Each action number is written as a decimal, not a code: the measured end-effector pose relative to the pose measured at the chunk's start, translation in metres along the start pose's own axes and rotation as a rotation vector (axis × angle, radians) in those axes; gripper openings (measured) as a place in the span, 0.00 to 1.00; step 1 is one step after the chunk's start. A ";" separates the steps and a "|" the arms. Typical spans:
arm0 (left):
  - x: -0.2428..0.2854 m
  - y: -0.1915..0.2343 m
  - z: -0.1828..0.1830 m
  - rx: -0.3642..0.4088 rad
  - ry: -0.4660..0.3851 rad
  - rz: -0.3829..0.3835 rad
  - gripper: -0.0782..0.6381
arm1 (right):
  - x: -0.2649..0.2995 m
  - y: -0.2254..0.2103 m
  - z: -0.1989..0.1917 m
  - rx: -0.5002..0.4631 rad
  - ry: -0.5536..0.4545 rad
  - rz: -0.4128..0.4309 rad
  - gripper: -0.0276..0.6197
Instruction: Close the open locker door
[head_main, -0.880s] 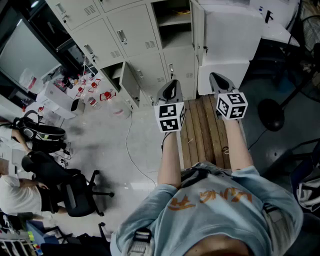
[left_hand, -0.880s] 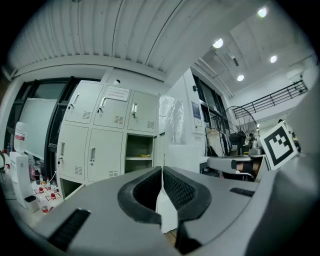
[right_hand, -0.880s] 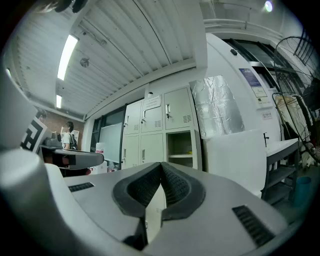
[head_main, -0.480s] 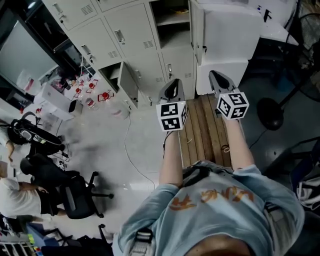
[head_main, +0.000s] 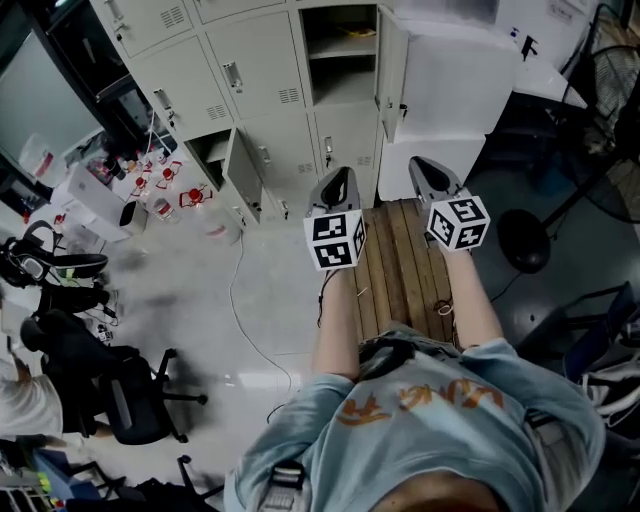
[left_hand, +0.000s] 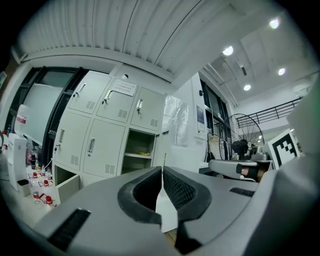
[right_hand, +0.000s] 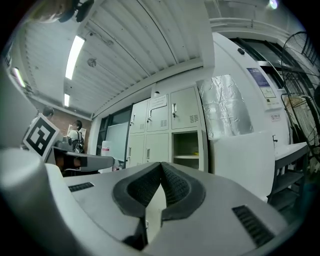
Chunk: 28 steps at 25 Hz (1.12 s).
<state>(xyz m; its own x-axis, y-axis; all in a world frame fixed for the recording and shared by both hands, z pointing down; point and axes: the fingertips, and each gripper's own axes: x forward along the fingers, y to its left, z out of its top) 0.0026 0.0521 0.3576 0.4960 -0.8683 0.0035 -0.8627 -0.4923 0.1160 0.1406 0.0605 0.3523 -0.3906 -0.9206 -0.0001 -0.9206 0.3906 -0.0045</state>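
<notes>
Lockers (head_main: 262, 75) shifted slightly left, wooden pallet (head_main: 400, 262), pale floor (head_main: 262, 300), office chair (head_main: 130, 402)

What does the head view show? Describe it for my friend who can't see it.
From above, a person in a light blue shirt faces pale lockers across a wooden pallet, holding out the left gripper and right gripper, both shut. An upper locker door stands open ahead, and a lower door is open further left.

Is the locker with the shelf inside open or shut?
Open. The locker door stands swung out to the right, and the shelf inside shows.
</notes>
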 end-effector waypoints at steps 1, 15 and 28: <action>0.002 0.000 -0.001 -0.007 0.003 -0.002 0.15 | -0.001 -0.001 0.000 0.003 0.002 0.001 0.04; 0.053 -0.001 -0.061 -0.047 0.133 -0.007 0.15 | 0.018 -0.053 -0.053 0.142 0.019 0.022 0.04; 0.179 0.013 -0.071 -0.009 0.201 -0.027 0.15 | 0.119 -0.150 -0.043 0.235 -0.049 0.036 0.04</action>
<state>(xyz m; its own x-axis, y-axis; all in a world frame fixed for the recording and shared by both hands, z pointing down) 0.0878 -0.1056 0.4299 0.5292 -0.8251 0.1980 -0.8485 -0.5137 0.1274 0.2318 -0.1077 0.3960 -0.4167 -0.9075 -0.0531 -0.8778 0.4169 -0.2361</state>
